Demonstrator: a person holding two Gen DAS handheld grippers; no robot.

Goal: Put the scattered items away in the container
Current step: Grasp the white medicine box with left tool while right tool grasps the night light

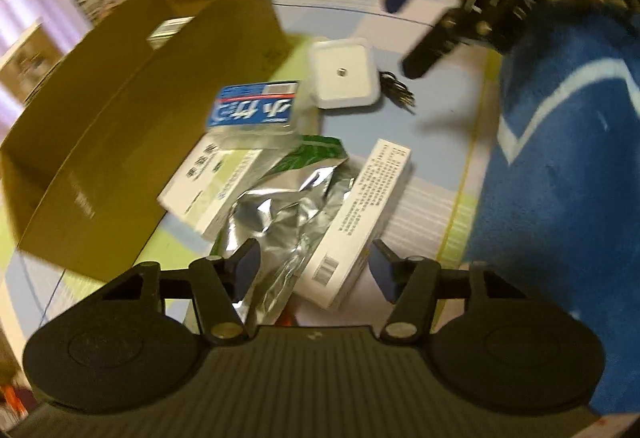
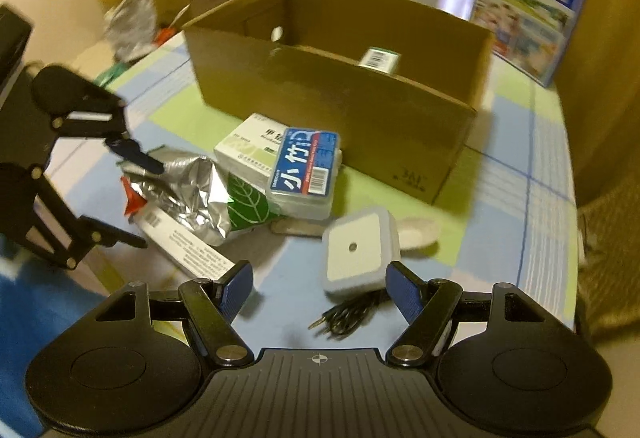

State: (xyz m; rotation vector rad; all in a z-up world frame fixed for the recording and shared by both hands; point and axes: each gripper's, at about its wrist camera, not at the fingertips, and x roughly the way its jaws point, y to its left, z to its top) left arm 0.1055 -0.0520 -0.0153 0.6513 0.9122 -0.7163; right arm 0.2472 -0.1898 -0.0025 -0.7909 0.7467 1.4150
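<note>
- So there's an open brown cardboard box (image 2: 340, 94) sitting at the far side of the checked blue-and-green tablecloth (image 2: 504, 190), and one small barcoded carton (image 2: 378, 60) is already inside it, near the right end.
- Everything else is piled up just in front of the box's near wall, out on the cloth.
- Top of the pile: a clear plastic case with a blue label (image 2: 306, 168), lying on a white and pale green medicine box (image 2: 248, 146).
- Left of those is a crumpled silver foil bag with a green leaf print (image 2: 208, 198), draped over a long white printed carton (image 2: 188, 246).
- Nearer and to the right is a white square plug-like gadget with a small round dot in the middle (image 2: 356, 252), and a coiled black cable (image 2: 348, 316) touching its near edge.
- The right gripper (image 2: 320, 292) hangs over the gadget and cable, blue pads well apart, nothing between them.
- The left gripper (image 1: 316, 270) is down low over the foil bag and the long carton. Its jaws are apart with the foil and the carton's end in the gap, but I can't see the pads pressing on either.
- A blue sleeve with a white stripe (image 1: 560, 166) shows on the right of the left wrist view.
</note>
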